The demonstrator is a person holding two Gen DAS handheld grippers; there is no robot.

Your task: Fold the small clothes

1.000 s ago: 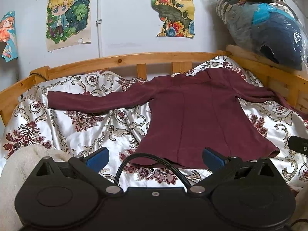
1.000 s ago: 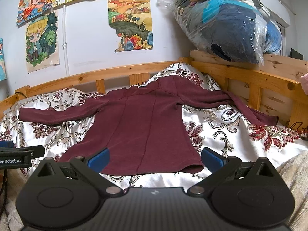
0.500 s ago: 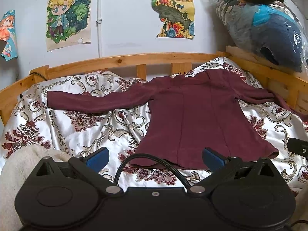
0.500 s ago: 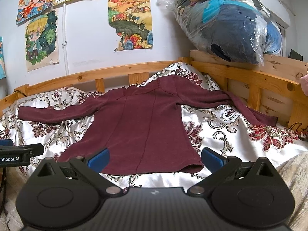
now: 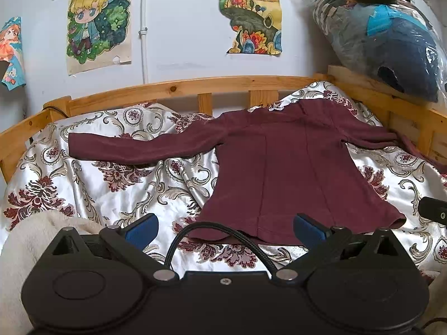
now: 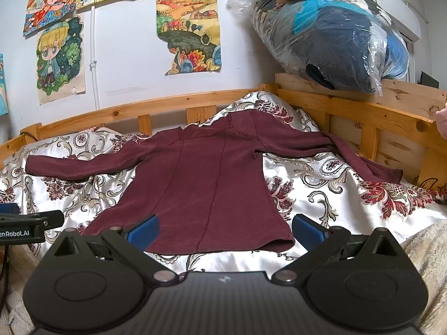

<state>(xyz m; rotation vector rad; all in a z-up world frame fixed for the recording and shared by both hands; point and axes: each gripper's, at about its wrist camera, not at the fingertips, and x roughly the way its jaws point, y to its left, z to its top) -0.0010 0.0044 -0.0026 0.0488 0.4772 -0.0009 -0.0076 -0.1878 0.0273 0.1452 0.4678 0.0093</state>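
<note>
Nothing much has moved since a second ago: both views have only crept slightly, and the maroon top [image 5: 290,173] [image 6: 206,184] lies as before, spread flat on the floral sheet [image 5: 117,184] [image 6: 329,195] with both sleeves out sideways and its hem toward the cameras. Left gripper [image 5: 225,227] is released, blue fingers wide apart and holding nothing, just short of the hem. Right gripper [image 6: 225,230] is likewise spread and unladen, by the hem. Wooden rails [image 5: 178,89] [image 6: 363,111] edge the bed; posters [image 5: 97,22] [image 6: 190,30] hang on the wall.

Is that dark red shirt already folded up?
No: the maroon long-sleeved shirt lies flat on the floral bedspread with both sleeves spread out to the sides.
</note>
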